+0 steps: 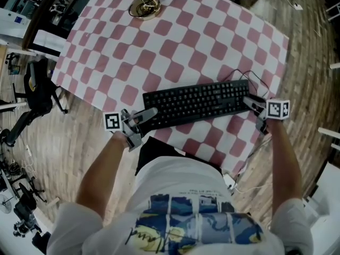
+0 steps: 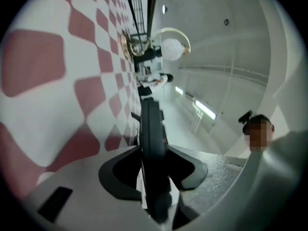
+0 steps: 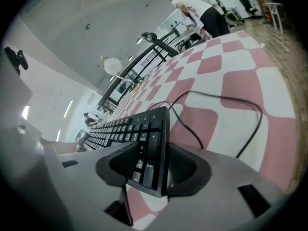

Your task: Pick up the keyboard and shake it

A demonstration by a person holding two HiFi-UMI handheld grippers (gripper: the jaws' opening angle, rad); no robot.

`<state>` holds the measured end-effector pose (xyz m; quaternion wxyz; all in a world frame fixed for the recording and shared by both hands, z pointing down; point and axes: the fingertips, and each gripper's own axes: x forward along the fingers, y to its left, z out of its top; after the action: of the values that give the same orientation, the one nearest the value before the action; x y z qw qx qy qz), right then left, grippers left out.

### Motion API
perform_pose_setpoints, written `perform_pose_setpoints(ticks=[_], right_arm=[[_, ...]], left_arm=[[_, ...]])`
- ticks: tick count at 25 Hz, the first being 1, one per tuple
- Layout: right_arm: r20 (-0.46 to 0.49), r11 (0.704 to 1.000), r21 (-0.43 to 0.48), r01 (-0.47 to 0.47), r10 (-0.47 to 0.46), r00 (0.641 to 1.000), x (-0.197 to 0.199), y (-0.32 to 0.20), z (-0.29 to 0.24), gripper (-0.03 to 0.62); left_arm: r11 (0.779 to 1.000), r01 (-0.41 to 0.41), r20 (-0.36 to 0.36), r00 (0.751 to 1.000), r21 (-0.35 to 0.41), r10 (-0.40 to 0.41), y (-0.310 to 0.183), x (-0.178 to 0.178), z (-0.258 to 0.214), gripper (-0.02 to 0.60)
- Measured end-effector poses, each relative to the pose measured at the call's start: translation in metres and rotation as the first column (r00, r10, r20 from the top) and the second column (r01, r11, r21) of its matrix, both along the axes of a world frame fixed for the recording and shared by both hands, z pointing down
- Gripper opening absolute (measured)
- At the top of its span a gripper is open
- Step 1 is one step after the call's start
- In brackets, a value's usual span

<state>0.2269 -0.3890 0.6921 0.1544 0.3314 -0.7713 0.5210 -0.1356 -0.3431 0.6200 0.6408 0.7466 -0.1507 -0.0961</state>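
Checked tablecloth (image 1: 175,41), its near edge hidden behind the person's torso. Black keyboard (image 1: 196,102) lying crosswise near that edge; whether it rests on the cloth or is just clear of it cannot be told. Left gripper (image 1: 143,116) clamped on the keyboard's left end, seen only edge-on in its own view. Right gripper (image 1: 254,104) clamped on the numeric-pad corner. Cable (image 1: 255,78) looping behind. Round gold object (image 1: 144,7), possibly a dish, at the far end.
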Motion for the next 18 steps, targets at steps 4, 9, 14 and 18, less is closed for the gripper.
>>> perform_pose_setpoints(ticks=[4,9,14,18], right_arm=[[0.031,1.000,0.003,-0.019,0.019,0.999,-0.008,0.002,0.000,0.178],[0.050,0.999,0.045,-0.024,0.022,0.999,-0.006,0.000,-0.005,0.181],[0.090,0.990,0.113,-0.086,0.076,0.993,0.004,0.002,-0.018,0.181],[0.108,0.984,0.153,-0.096,0.080,0.991,0.010,0.006,-0.027,0.181]], left_arm=[[0.997,-0.072,0.061,0.996,0.029,0.070,0.005,0.030,-0.007,0.121],[0.992,-0.107,0.135,0.986,0.072,0.097,-0.002,0.034,-0.024,0.110],[0.979,-0.140,0.148,0.982,0.148,0.118,-0.010,0.050,-0.056,0.101],[0.953,-0.192,0.203,0.968,0.233,0.145,-0.013,0.061,-0.079,0.100]])
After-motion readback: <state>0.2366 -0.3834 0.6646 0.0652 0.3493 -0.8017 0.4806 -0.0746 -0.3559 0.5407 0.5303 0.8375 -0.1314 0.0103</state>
